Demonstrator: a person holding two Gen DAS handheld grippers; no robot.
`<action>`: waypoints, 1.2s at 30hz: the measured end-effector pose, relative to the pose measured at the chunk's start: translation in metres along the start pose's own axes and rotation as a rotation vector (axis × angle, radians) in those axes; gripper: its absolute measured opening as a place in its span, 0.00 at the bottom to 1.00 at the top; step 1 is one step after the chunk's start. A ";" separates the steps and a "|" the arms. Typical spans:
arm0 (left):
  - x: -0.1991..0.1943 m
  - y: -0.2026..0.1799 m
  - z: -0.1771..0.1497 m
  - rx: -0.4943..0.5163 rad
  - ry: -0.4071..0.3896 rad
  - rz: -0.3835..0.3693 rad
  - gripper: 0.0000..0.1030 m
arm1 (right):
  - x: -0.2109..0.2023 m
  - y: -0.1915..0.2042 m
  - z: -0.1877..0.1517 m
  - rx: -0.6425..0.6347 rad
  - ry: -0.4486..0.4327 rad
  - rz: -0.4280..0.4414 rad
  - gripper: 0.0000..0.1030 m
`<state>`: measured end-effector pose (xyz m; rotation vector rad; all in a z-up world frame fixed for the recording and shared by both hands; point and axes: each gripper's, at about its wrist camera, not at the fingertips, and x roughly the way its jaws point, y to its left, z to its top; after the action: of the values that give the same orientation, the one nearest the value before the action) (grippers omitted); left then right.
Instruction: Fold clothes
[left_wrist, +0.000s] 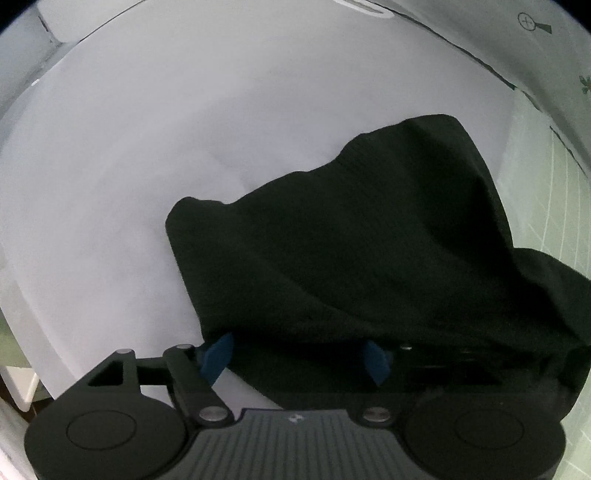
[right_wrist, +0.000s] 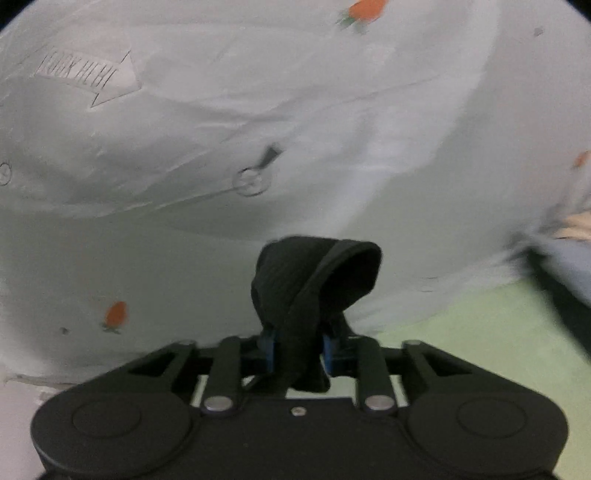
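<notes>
A black ribbed garment lies on a white sheet in the left wrist view, spreading up and to the right. My left gripper is open, its blue pads wide apart; the garment's near edge drapes over the right finger and hides it. In the right wrist view my right gripper is shut on a bunched corner of the black garment, which sticks up between the blue pads above a patterned white sheet.
The white sheet carries orange strawberry prints, a magnifier drawing and an arrow label. A pale green surface lies lower right. A dark strip and a bluish object sit at the right edge, blurred.
</notes>
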<state>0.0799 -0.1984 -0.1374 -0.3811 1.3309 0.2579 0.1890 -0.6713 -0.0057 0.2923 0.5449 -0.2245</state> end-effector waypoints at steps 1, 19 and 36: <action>0.001 -0.001 0.000 0.001 0.000 0.002 0.74 | 0.010 0.005 -0.006 -0.026 0.038 -0.014 0.59; 0.012 -0.025 0.007 0.017 0.015 0.019 0.82 | 0.008 -0.027 -0.126 0.156 0.319 -0.147 0.61; 0.012 -0.041 -0.010 -0.005 -0.035 0.000 0.82 | -0.140 -0.093 -0.132 -0.121 0.144 -0.411 0.07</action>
<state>0.0902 -0.2398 -0.1459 -0.3786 1.2966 0.2669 -0.0169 -0.6955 -0.0577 0.0758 0.7566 -0.5689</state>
